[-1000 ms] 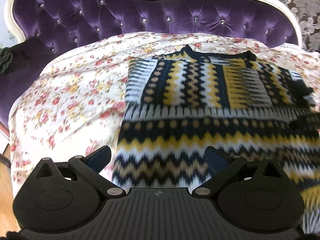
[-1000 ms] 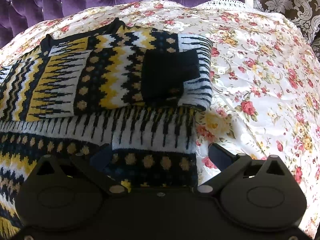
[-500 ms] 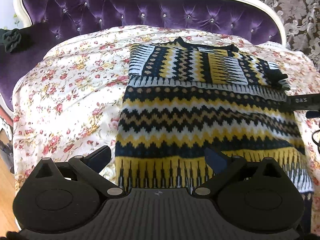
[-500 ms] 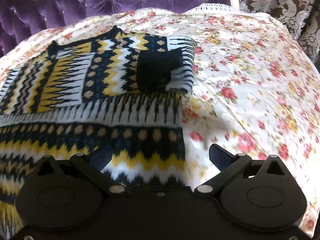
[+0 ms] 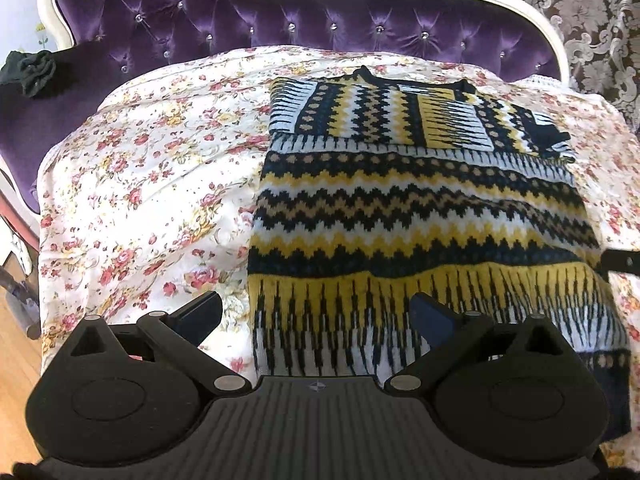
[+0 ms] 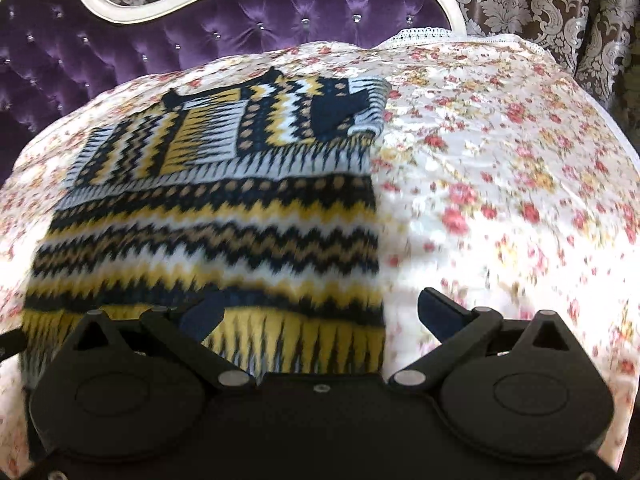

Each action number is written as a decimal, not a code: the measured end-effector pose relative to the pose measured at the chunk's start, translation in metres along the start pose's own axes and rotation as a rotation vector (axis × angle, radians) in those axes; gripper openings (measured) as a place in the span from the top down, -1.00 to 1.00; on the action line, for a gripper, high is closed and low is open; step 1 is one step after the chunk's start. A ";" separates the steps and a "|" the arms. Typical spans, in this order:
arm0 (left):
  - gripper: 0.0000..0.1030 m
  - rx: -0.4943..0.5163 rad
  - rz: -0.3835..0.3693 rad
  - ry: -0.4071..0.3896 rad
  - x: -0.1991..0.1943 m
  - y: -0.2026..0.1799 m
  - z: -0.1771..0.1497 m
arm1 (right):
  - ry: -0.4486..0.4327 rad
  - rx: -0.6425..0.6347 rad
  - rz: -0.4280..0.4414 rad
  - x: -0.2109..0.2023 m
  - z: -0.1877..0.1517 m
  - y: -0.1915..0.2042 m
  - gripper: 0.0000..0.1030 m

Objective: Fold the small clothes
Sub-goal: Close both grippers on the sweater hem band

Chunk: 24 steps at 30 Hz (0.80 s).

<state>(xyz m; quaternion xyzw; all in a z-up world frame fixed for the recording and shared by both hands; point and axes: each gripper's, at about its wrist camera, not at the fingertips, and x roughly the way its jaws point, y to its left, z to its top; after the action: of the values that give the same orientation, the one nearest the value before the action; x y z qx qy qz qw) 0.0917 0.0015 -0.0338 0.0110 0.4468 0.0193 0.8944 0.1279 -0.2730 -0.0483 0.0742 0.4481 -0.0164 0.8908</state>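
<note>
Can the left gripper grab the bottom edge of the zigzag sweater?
Probably yes: the left hand-held gripper is open right over the hem of the yellow, navy and white zigzag knit sweater, nothing between them.

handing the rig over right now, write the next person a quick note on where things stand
Left gripper: open, empty, above the sweater's near-left hem corner.
Right gripper: open, empty, above the near-right hem edge.
Patterned knit sweater: flat on the floral bedspread, neckline towards the purple headboard.
Done: both sleeves folded in across the chest.
Left: grip the hem, fold the body up towards the neckline.
</note>
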 end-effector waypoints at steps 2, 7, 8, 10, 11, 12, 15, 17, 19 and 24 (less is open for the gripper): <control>-0.96 0.000 -0.001 -0.001 -0.002 0.001 -0.002 | 0.001 0.015 0.022 -0.007 -0.009 0.000 -0.99; -0.96 -0.001 -0.010 0.000 -0.005 0.003 -0.008 | 0.003 0.042 0.063 -0.024 -0.031 0.002 -0.99; -0.96 -0.001 -0.011 0.001 -0.006 0.003 -0.010 | 0.006 0.045 0.067 -0.026 -0.035 0.003 -0.99; -0.96 -0.005 -0.015 0.004 -0.006 0.005 -0.014 | 0.015 0.058 0.077 -0.030 -0.044 0.002 -0.99; -0.96 -0.006 -0.018 0.007 -0.006 0.006 -0.016 | 0.025 0.067 0.087 -0.030 -0.048 0.001 -0.99; -0.96 -0.008 -0.021 0.010 -0.006 0.008 -0.018 | 0.036 0.077 0.097 -0.030 -0.052 -0.001 -0.99; -0.96 -0.016 -0.034 0.013 -0.008 0.015 -0.027 | 0.065 0.115 0.117 -0.029 -0.063 -0.005 -0.99; -0.96 -0.022 -0.040 0.011 -0.010 0.020 -0.034 | 0.084 0.131 0.126 -0.028 -0.070 -0.008 -0.99; -0.96 -0.028 -0.043 0.007 -0.012 0.027 -0.042 | 0.100 0.152 0.136 -0.026 -0.077 -0.011 -0.99; -0.96 -0.036 -0.057 -0.007 -0.018 0.040 -0.059 | 0.124 0.196 0.175 -0.021 -0.092 -0.021 -0.98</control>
<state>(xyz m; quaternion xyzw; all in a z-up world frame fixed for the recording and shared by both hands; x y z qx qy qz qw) 0.0327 0.0405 -0.0529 -0.0176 0.4433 0.0018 0.8962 0.0405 -0.2807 -0.0879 0.2007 0.4904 0.0222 0.8478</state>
